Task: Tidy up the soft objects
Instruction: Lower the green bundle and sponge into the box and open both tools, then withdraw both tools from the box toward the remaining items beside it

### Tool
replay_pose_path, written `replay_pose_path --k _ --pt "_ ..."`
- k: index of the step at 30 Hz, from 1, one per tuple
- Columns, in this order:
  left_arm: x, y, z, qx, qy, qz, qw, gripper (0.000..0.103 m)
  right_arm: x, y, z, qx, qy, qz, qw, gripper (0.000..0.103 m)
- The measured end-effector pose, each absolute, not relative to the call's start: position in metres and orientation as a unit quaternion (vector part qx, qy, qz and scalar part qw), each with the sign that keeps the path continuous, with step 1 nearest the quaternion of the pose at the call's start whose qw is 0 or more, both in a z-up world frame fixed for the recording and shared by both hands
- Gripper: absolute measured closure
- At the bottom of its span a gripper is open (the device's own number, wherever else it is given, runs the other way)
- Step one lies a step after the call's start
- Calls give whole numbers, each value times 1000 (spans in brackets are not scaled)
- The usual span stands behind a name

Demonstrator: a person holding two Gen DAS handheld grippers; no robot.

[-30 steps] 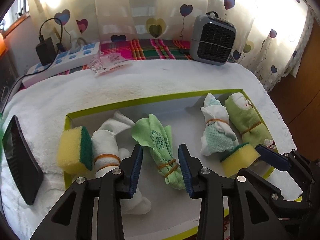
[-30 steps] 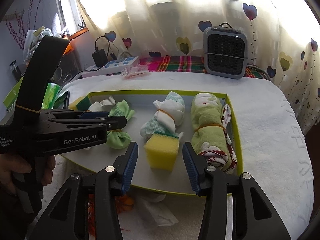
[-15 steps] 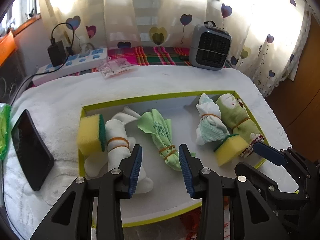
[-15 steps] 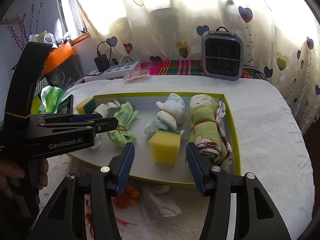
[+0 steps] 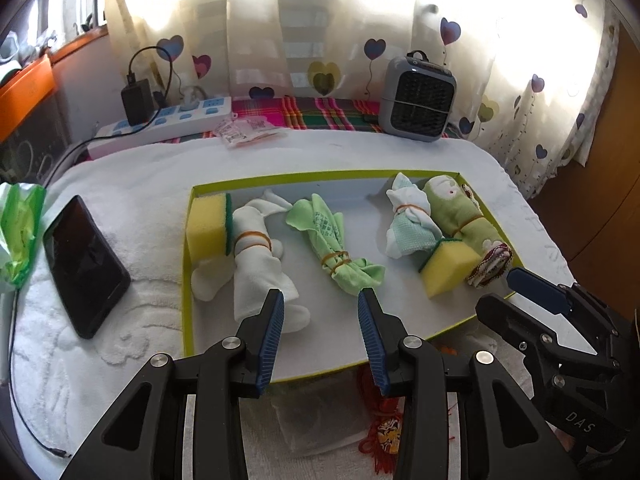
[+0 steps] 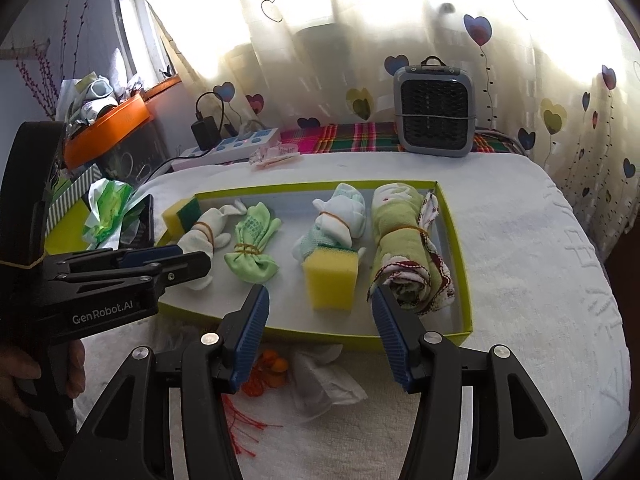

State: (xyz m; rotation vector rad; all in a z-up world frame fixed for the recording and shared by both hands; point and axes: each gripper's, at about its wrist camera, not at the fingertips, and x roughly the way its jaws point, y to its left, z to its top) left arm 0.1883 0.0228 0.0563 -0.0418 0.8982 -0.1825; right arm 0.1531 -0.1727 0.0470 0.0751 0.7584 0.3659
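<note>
A green-rimmed tray (image 5: pixel 188 280) (image 6: pixel 456 240) lies on the white towel. It holds a yellow sponge (image 5: pixel 206 226) at its left end, a white banded bundle (image 5: pixel 256 264), a light green banded cloth (image 5: pixel 332 248) (image 6: pixel 252 252), a white-mint bundle (image 5: pixel 408 224) (image 6: pixel 340 220), a second yellow sponge (image 5: pixel 446 266) (image 6: pixel 330 280) and a green rolled towel (image 5: pixel 460 212) (image 6: pixel 404 248). My left gripper (image 5: pixel 320 336) is open and empty at the tray's near edge. My right gripper (image 6: pixel 320 332) is open and empty, just short of the tray, facing the second sponge.
A black phone (image 5: pixel 84 264) lies left of the tray, with green crumpled plastic (image 5: pixel 18 232) beyond it. A grey fan heater (image 5: pixel 418 98), a power strip (image 5: pixel 160 126) and a small packet (image 5: pixel 248 134) stand at the back. Red string and white cloth (image 6: pixel 320 380) lie before the tray.
Both grippers have pulled back from the tray toward me and stayed open. The objects in the tray have not moved.
</note>
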Motion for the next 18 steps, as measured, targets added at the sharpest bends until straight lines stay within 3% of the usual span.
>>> replay_pose_path --k 18 --pt "150 39 60 -40 420 -74 904 66 131 -183 47 47 368 175 912 48"
